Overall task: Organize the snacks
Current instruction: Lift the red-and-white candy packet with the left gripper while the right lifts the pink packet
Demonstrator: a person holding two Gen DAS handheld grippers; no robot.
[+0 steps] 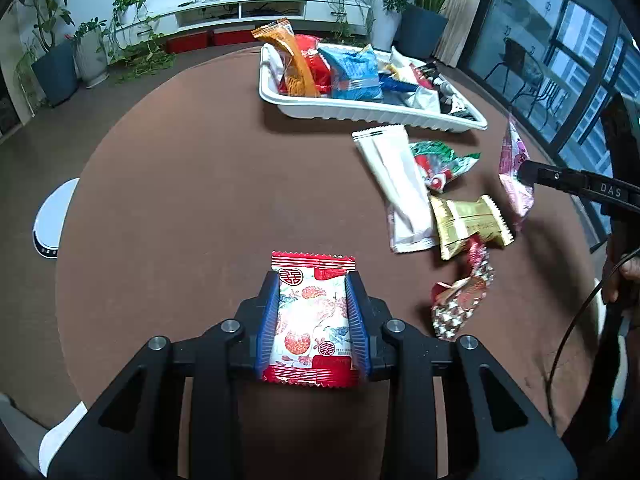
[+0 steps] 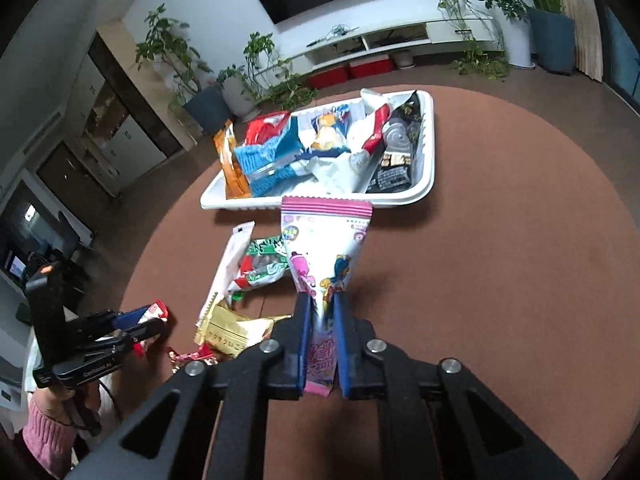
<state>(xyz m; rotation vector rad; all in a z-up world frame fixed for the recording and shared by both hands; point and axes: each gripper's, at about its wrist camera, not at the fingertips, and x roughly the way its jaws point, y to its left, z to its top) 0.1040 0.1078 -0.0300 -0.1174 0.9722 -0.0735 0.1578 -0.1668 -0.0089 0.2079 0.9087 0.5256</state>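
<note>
A round table covered in brown felt-like cloth (image 1: pixel 180 168) is seen filling most of both views. A white ribbed plastic tray (image 1: pixel 360 110) is placed in the upper centre of the left wrist view, toward the table's far edge, and it is heaped with packets, among them a tall orange packet (image 1: pixel 292 60) leaned at its left end and a blue and white packet (image 1: pixel 354 74) laid in the middle. In the right wrist view the same tray (image 2: pixel 428 160) is found in the upper centre.

Between the tray and the lower right of the left wrist view, 4 loose snacks are spread on the cloth: a long white wrapper (image 1: pixel 396 184), a crumpled green and red packet (image 1: pixel 440 160) touching its right side, a gold foil packet (image 1: pixel 468 222) lying against the wrapper's lower end, and a red and silver patterned wrapper (image 1: pixel 464 296) just below the gold one.

The left gripper (image 1: pixel 313 276) is closed narrowly on a red and white flat packet printed with fruit (image 1: pixel 312 316), held between its blue pads at the bottom centre, above the cloth. The right gripper (image 2: pixel 322 300) is clamped on a pink and white cartoon-printed pouch (image 2: pixel 324 248), whose top edge is seen just in front of the tray's near rim.
</note>
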